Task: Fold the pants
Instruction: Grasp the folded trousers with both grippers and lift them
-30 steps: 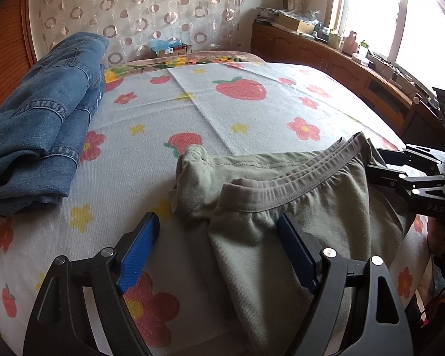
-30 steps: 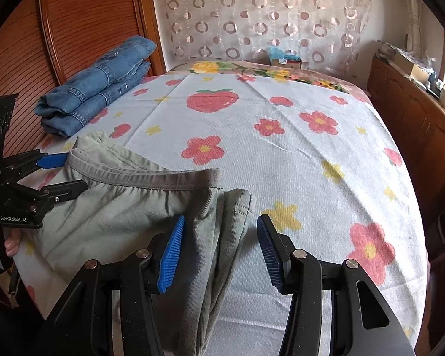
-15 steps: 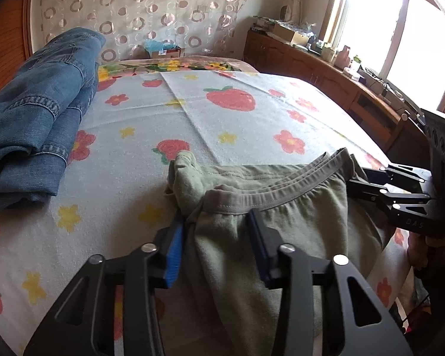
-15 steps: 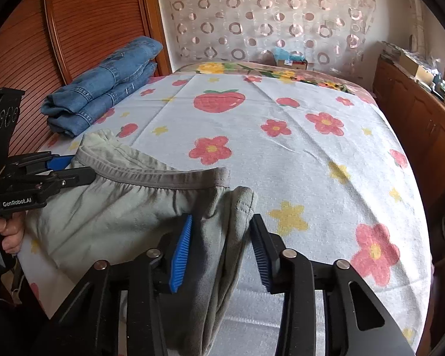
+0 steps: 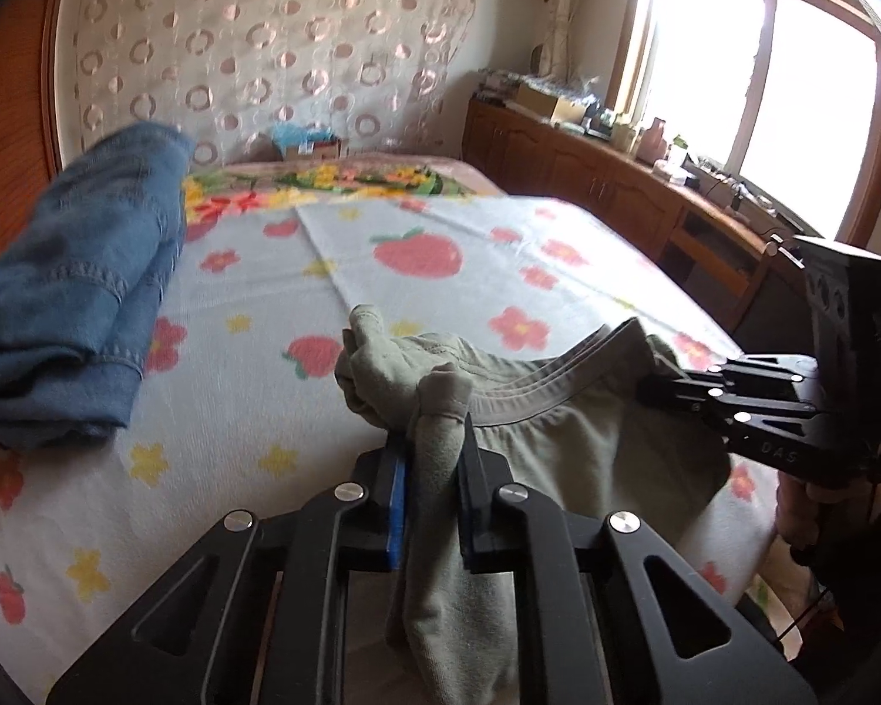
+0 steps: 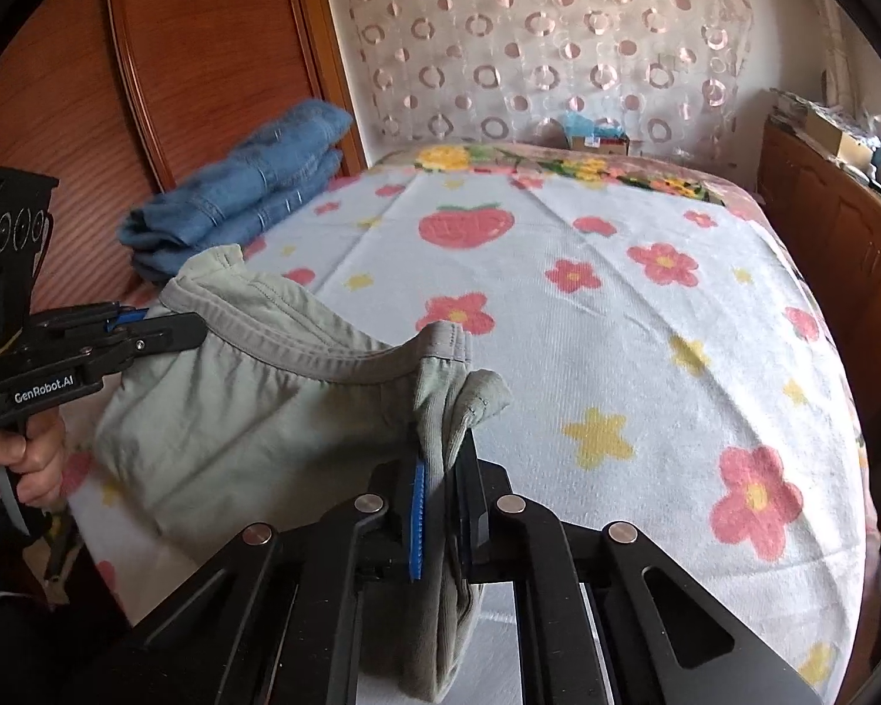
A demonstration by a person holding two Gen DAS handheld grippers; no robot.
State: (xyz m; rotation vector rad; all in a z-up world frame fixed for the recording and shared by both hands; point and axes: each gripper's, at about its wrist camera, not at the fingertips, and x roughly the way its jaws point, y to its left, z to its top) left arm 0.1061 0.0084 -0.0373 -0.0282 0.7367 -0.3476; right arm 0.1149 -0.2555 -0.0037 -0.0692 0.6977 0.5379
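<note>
Grey-green pants (image 5: 570, 440) hang stretched between my two grippers over the near edge of the bed; they also show in the right wrist view (image 6: 252, 411). My left gripper (image 5: 431, 446) is shut on one end of the waistband, with bunched cloth sticking up past the fingertips. My right gripper (image 6: 443, 458) is shut on the other waistband end. Each gripper shows from the side in the other's view, the right one (image 5: 675, 382) and the left one (image 6: 188, 332), both pinching the waistband. The pant legs hang down below the fingers.
The bed has a white cover (image 6: 616, 317) with strawberries and flowers. Folded blue jeans (image 5: 70, 305) lie on its far left, also in the right wrist view (image 6: 235, 200). A wooden headboard (image 6: 194, 59) is at the left, a wooden sideboard (image 5: 616, 188) under the window.
Both grippers have closed from open onto the waistband ends and lifted them off the bed, so the waistband now hangs taut between them.
</note>
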